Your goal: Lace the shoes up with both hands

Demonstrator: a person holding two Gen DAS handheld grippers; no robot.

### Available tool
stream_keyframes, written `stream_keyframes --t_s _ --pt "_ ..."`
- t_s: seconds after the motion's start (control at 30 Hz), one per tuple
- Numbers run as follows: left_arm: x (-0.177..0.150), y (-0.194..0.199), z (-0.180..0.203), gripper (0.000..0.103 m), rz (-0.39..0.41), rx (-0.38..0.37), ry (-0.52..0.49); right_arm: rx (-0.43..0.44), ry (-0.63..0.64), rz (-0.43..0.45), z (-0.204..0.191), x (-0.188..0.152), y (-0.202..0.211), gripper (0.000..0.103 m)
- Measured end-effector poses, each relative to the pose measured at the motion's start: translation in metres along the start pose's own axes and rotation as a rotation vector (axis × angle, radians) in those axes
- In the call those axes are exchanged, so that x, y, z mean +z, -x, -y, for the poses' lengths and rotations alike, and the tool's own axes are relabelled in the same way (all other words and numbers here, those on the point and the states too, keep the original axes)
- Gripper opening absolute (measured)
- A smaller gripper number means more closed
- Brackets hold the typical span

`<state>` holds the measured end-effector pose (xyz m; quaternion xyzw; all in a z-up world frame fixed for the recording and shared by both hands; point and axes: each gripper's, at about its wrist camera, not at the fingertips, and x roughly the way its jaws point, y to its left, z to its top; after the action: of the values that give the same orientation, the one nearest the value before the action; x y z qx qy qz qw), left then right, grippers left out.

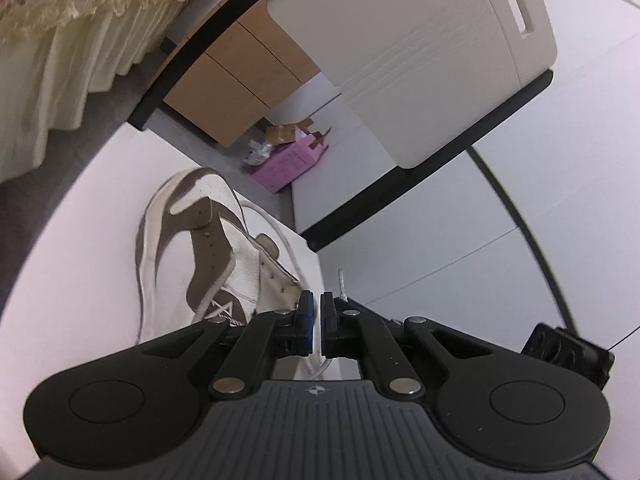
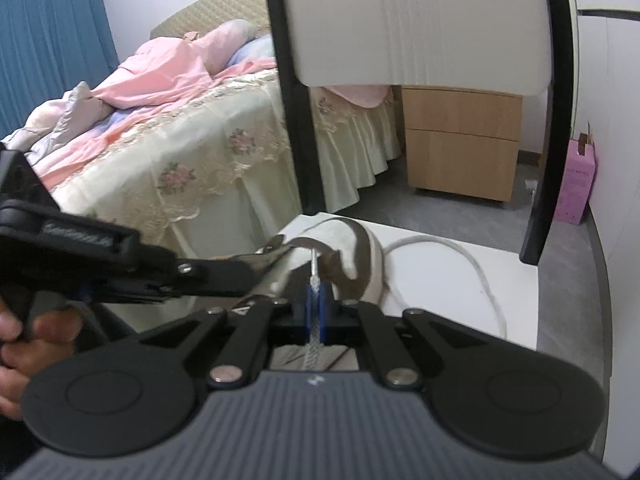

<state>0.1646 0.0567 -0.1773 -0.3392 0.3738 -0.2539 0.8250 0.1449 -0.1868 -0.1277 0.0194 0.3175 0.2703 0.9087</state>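
The right gripper (image 2: 316, 300) is pinching the shoelace (image 2: 313, 312) near its end. The blue pads are pressed tight on the white woven lace, and the hard little tip (image 2: 314, 265) sticks out past the fingers. The tip points toward the shoe (image 2: 352, 256).

The left gripper (image 1: 317, 312) has its pads pressed almost together. In the left wrist view, a bit of white lace seems to pass between them, but I cannot tell if the pads really pinch it. In the right wrist view, the left gripper comes in from the left, and its tip is right at the top edge of the shoe, touching it or very near. A hand (image 2: 16, 340) holds its handle at the picture's edge.

The shoe is white and brown. It lies on the white surface (image 2: 460, 272), near the edge. Only the lowest holes seem to be laced, with one crossing there. The small holes (image 1: 212, 246) higher up are still empty. The long loose part of the lace (image 2: 472, 264) curls over the surface beside the shoe.

The step now looks like poking the tip into the next empty hole. To do it well, keep the pinch close to the tip so it does not flop. Aim it straight at the hole and push slowly. The left gripper should hold the shoe's flap still so the hole does not slide away. If the tip bends or misses, back off a little and line it up again.
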Motion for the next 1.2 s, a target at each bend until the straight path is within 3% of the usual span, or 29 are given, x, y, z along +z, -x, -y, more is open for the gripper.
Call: stream_keyframes --t_s 0.37,0.73,0.97,1.2 --pt "0.001 -0.013 0.009 0.003 -0.02 0.125 -0.064 0.028 -0.069 -0.038 0.039 -0.006 -0.03 0.004" --pt "0.018 -0.023 0.026 0.003 -0.034 0.218 -0.163 0.098 -0.091 -0.052 0.051 0.006 -0.041 0.004" --pt "0.046 -0.036 0.032 0.003 -0.052 0.271 -0.201 0.114 -0.015 -0.047 0.057 0.014 -0.046 0.005" --pt "0.063 -0.065 0.043 0.003 -0.138 0.358 -0.283 0.141 0.139 -0.091 0.063 0.005 -0.064 0.005"
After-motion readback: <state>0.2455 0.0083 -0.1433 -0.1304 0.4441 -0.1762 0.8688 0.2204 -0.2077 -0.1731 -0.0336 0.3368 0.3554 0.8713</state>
